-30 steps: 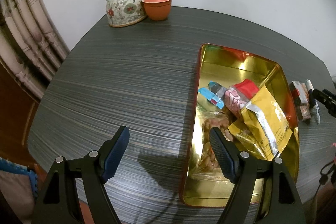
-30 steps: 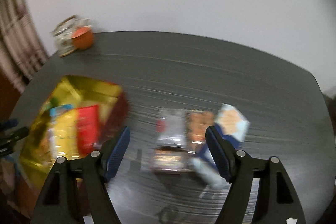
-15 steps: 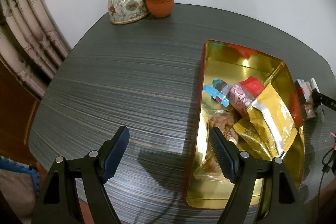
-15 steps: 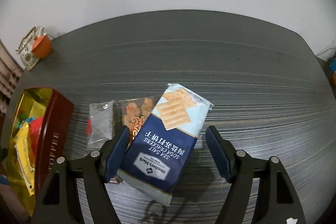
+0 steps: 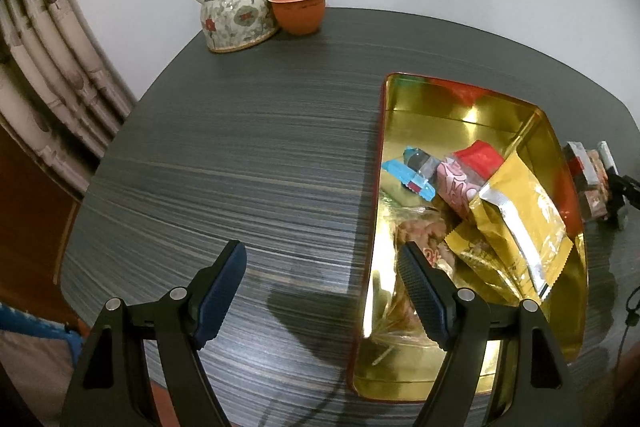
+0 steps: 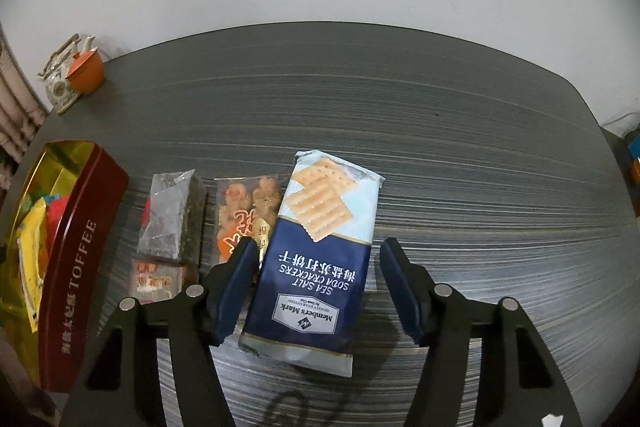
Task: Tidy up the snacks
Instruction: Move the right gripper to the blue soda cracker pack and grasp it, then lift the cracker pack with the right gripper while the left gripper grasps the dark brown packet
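1. One dark striped table (image 6: 400, 99) under everything, against a white wall.
2. Red toffee tin (image 6: 76, 247) with gold inside, at left in the right wrist view; several snack packets (image 5: 516, 223) already lying in it.
3. Blue soda cracker pack (image 6: 320, 259) flat on the table, right of the tin, between the fingers of the right gripper (image 6: 318, 287). Jaws just closing in; left finger (image 6: 236, 287) at the pack's edge, a gap on the other side. Not yet gripped.
4. Left gripper (image 5: 320, 291) wide apart, holding nothing, above the tin's near left rim.
5. Three small packets (image 6: 172, 215) between tin and crackers.
6. Flowered teapot (image 5: 236, 11) and orange lidded cup (image 5: 298, 9) touching, at the far corner.
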`<state>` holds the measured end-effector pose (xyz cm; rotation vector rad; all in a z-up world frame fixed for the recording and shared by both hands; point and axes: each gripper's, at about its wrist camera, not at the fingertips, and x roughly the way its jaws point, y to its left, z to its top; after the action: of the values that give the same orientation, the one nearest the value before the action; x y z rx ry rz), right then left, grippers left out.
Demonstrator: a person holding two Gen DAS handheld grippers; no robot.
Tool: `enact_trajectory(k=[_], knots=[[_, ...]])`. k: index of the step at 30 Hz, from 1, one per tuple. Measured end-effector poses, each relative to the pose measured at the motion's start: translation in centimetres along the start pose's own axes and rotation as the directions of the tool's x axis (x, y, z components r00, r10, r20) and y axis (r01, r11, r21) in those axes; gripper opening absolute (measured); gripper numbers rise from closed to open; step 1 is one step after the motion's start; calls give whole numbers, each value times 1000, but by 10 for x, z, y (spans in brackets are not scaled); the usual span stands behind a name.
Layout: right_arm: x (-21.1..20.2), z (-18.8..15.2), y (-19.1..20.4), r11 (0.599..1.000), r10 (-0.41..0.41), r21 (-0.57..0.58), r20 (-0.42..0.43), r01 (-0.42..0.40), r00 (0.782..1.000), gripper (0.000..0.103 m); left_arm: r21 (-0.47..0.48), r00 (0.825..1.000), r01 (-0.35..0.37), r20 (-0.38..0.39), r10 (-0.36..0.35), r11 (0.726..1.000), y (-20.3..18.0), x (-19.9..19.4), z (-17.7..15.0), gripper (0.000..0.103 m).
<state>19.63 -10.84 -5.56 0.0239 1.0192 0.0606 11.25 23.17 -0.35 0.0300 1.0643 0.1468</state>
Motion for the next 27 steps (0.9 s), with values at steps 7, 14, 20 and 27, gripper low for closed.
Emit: enact_trajectory(k=[7,14,20,27], knots=[[-9,-13,-23,997,64,35,0,-64,998,60,8,1000,-19,5,19,1000,-1,0,-1,79],[-7,-18,-39,1000,20,24,-13,-19,1000,57,22,1000,-19,18,19,1000,-2,-1,-1,79],[1,-20,-37,999,3,-36,10,-2,1000,56,59,998,1,64,-4,998,-11,-11,-1,79],[3,-21,-32,997,-25,-73,57,29,998,48,108,993,51,98,-62,993,-44,-30,-4,79]])
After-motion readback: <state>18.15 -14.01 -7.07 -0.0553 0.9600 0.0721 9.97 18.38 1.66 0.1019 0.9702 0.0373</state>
